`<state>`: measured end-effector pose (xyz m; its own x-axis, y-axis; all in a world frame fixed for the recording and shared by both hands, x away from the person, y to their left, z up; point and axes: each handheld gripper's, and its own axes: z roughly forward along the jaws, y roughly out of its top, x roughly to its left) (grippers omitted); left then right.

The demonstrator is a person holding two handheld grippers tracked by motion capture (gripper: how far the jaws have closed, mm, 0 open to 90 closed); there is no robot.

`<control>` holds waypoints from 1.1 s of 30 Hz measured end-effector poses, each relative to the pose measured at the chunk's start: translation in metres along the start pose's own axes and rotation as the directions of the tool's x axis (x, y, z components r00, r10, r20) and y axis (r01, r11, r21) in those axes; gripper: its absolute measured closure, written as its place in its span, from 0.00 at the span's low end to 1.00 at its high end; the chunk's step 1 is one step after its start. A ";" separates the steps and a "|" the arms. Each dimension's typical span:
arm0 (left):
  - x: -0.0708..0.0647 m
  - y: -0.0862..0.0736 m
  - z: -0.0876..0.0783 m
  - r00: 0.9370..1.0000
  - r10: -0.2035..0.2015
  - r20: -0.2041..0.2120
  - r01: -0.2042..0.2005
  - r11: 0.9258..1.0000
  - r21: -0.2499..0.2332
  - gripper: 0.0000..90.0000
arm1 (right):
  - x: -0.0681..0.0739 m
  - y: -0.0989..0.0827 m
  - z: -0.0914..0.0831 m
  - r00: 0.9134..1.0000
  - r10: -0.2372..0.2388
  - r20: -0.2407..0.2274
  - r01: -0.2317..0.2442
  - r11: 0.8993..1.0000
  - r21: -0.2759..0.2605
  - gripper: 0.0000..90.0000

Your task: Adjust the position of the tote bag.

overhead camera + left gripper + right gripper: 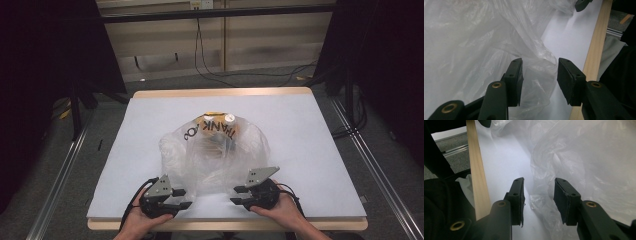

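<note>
Clear, crinkled plastic makes up the large carrier bag [215, 150] that lies in the middle of the white-covered wooden table [310, 150], its black "THANK YOU" lettering toward the far side and some yellow and pale goods dimly visible through the film there; what they are is hard to tell. The bag's near end spreads out loose toward the person's edge of the table, and both tools sit just at that end, one on each side. The left gripper [182, 198] rests low on the table with its two black jaws spread apart; in the left gripper view a fold of the film [537, 72] stands in the gap between them, and the pads do not press on it. The right gripper [239, 196] mirrors it: its jaws are also parted, with a wrinkled edge of the bag [539, 200] lying between the pads but not squeezed. Judging from this, the step in hand is the taking hold of the bag's near edge at two points, probably to spread or lift its mouth. The next move calls for nudging each gripper slightly further into the film so that a good fold sits deep between the pads, then closing firmly, since thin slippery plastic can slide out of a shallow pinch.
</note>
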<state>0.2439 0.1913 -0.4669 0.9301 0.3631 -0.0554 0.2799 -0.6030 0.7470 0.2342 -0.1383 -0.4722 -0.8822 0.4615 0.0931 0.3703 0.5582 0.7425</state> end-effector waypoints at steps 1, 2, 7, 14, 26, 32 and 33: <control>0.001 0.000 0.001 1.000 -0.001 0.003 0.001 1.000 0.001 0.62 | -0.001 -0.001 0.002 1.000 0.006 0.002 -0.006 1.000 0.012 0.68; 0.001 0.000 0.001 1.000 -0.001 0.003 0.001 1.000 0.001 0.62 | -0.001 -0.001 0.002 1.000 0.006 0.002 -0.006 1.000 0.012 0.68; 0.000 -0.001 0.006 1.000 0.011 0.005 -0.011 1.000 0.023 0.62 | -0.004 -0.003 0.007 1.000 0.000 0.006 0.000 0.999 0.035 0.70; -0.003 -0.002 0.010 0.999 0.052 -0.002 -0.052 0.995 0.084 0.71 | -0.001 -0.003 0.007 1.000 -0.020 0.024 0.018 0.999 0.048 0.73; -0.002 -0.001 0.007 0.997 0.032 0.068 -0.037 0.997 0.072 0.98 | -0.006 -0.004 0.006 1.000 0.016 0.017 -0.017 0.999 0.040 0.98; -0.002 -0.001 0.003 0.995 0.026 0.098 -0.029 0.999 0.027 0.99 | -0.006 -0.002 0.000 1.000 0.014 -0.007 -0.013 1.000 0.006 0.99; -0.002 -0.001 0.003 0.995 0.026 0.098 -0.029 0.999 0.027 0.99 | -0.006 -0.002 -0.001 1.000 0.017 -0.006 -0.017 1.000 0.003 0.99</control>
<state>0.2427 0.1889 -0.4692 0.9558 0.2763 -0.1006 0.2595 -0.6319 0.7303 0.2383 -0.1429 -0.4733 -0.8774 0.4670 0.1100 0.3865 0.5523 0.7386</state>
